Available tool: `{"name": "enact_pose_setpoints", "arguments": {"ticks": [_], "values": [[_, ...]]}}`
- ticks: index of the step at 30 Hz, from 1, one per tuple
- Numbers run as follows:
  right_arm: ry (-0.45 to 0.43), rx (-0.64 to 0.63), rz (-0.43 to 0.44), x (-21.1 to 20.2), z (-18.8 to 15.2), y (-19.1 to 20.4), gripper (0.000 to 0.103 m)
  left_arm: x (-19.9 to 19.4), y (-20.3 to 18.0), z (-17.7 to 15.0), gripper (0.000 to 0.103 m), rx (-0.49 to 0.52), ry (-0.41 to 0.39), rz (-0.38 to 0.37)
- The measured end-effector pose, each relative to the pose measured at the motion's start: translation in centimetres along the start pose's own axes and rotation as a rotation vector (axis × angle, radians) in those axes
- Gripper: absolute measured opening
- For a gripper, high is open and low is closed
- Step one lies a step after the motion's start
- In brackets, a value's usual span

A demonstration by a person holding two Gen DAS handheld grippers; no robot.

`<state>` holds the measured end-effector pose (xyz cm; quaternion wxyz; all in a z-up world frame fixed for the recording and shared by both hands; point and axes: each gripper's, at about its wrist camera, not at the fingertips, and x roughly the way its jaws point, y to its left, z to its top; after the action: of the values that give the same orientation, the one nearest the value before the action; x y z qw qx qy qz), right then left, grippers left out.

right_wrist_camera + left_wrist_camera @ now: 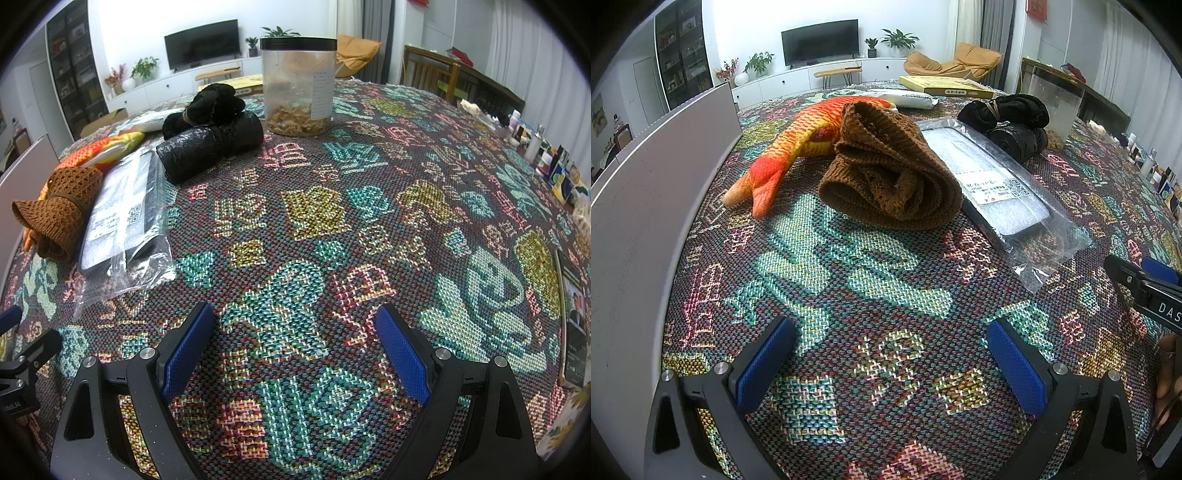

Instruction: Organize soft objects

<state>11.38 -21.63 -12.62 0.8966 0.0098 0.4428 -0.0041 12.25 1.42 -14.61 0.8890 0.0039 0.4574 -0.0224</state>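
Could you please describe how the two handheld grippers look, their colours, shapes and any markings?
Both the left gripper and the right gripper have matte black angular frames with triangular cut-outs and round silver bolts. Their fingers carry flat blue textured pads. In the left wrist view the right gripper's side shows white letters "DAS"; the rest is cut off. No cables or sleeves are visible.

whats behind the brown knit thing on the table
An orange plush fish lies behind the folded brown knitted cloth, touching it. Its tail and body show; the cloth covers part of its head end, so that part cannot be seen.
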Motion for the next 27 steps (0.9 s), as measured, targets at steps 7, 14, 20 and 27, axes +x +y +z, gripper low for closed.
{"name": "enact_pose_setpoints", "arguments": {"ticks": [7, 14, 20, 27], "values": [[0.0, 0.0, 0.0, 0.0, 0.0, 0.0, 0.091, 0.02, 0.01, 0.01, 0.103, 0.0, 0.0, 0.0], [0.0, 0.0, 0.0, 0.0, 0.01, 0.0, 0.091, 0.02, 0.01, 0.01, 0.103, 0.0, 0.0, 0.0], [0.0, 0.0, 0.0, 0.0, 0.01, 0.01, 0.091, 0.0, -0.02, 0.0, 0.103, -0.001, 0.0, 0.0], [0.0, 0.0, 0.0, -0.01, 0.01, 0.0, 0.091, 0.22, -0.12, 0.15, 0.103, 0.001, 0.0, 0.003]]}}
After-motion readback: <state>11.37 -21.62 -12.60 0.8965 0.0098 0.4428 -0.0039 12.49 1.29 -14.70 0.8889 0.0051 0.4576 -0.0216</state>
